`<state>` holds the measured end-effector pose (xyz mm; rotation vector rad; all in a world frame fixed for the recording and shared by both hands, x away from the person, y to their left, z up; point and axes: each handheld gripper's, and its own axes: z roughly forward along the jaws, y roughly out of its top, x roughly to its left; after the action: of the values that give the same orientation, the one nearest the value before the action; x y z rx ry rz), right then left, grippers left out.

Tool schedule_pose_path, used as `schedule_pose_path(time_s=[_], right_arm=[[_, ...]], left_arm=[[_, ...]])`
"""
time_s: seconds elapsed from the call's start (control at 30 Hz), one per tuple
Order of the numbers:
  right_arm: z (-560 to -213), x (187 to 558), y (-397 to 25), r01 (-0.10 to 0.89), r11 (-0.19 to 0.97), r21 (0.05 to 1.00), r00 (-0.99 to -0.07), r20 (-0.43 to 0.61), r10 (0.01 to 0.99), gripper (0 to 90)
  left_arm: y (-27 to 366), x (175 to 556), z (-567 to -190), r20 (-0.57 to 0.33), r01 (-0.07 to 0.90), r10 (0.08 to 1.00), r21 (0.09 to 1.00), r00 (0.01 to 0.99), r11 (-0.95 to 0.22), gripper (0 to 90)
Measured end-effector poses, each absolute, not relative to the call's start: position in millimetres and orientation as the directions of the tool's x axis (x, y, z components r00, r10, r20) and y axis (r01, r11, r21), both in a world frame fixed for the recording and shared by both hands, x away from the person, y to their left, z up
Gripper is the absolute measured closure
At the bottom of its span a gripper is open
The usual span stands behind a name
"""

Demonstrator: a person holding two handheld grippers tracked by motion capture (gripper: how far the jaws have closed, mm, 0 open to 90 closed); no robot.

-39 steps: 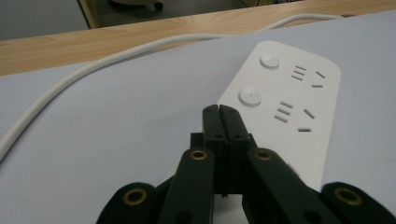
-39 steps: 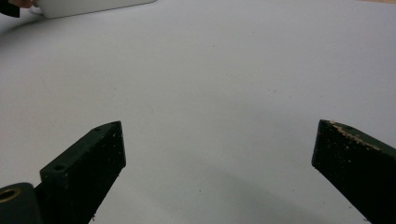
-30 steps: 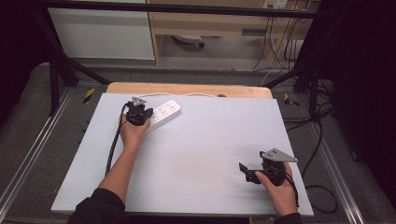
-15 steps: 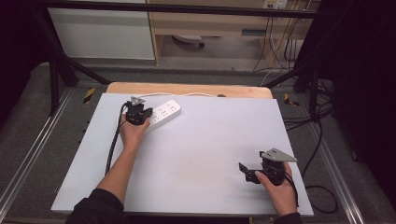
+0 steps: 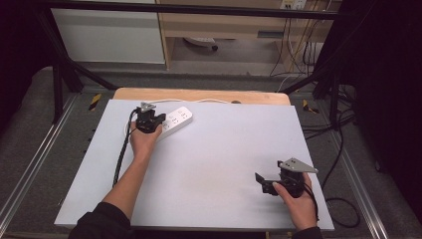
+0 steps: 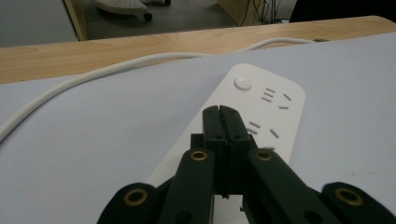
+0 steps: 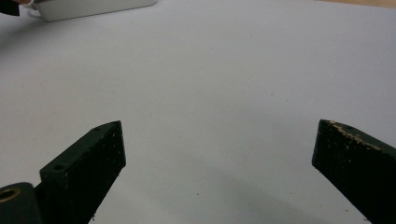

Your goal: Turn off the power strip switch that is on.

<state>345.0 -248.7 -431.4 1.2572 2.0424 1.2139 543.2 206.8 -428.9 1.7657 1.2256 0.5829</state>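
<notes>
from the high view, my left gripper (image 5: 148, 119) sits on the near end of the white power strip (image 5: 175, 119), which lies at the far left of the grey mat (image 5: 214, 164), just short of the wooden table edge (image 5: 199, 94). the strip's white cord (image 5: 209, 101) runs off its far end along that wood. my right gripper (image 5: 278, 180) rests well away from the strip, toward the near right corner of the mat, with nothing between its tips

in the left gripper view, my jaws are pressed together, tip against tip, and they lie over the strip's (image 6: 261, 116) near half, pointing along it toward the round switch button (image 6: 243, 83) at the strip's far end. the socket slots (image 6: 273, 95) sit between my tips and that button. the cord (image 6: 93, 74) curves off to the left of the strip. i judge the step in hand is a press on the strip with the closed tips: to do it well i should keep the jaws pinched shut so they act as one blunt point, stay centred on the strip's width, and push straight down so it doesn't skate on the mat

in the right gripper view, my jaws are spread wide over bare mat (image 7: 210, 93), and a corner of the strip (image 7: 93, 9) shows far off at top left
</notes>
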Motion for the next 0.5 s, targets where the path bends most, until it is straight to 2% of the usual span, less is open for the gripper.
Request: schedule_pose_path(time_s=[0.23,0.27,0.33,0.5], right_arm=[[-431.2,345.0,-247.3,0.475,0.198,0.857,-0.485,0.067,0.872,3.5],[-431.0,345.0,-246.9,0.475,0.197,0.858,-0.485,0.069,0.872,3.4],[-431.0,345.1,-246.9,0.474,0.201,0.857,-0.488,0.066,0.870,3.4],[-430.5,345.0,-246.6,0.471,0.198,0.859,-0.486,0.066,0.871,3.4]], left_arm=[[207.1,538.7,-420.7,-0.125,0.478,0.898,0.872,0.422,-0.104,89.7],[206.6,538.0,-419.7,-0.117,0.475,0.899,0.873,0.423,-0.110,81.8],[206.1,536.2,-418.1,-0.119,0.478,0.896,0.871,0.428,-0.113,76.0],[204.5,531.0,-413.9,-0.123,0.456,0.885,0.883,0.449,-0.109,54.7]])
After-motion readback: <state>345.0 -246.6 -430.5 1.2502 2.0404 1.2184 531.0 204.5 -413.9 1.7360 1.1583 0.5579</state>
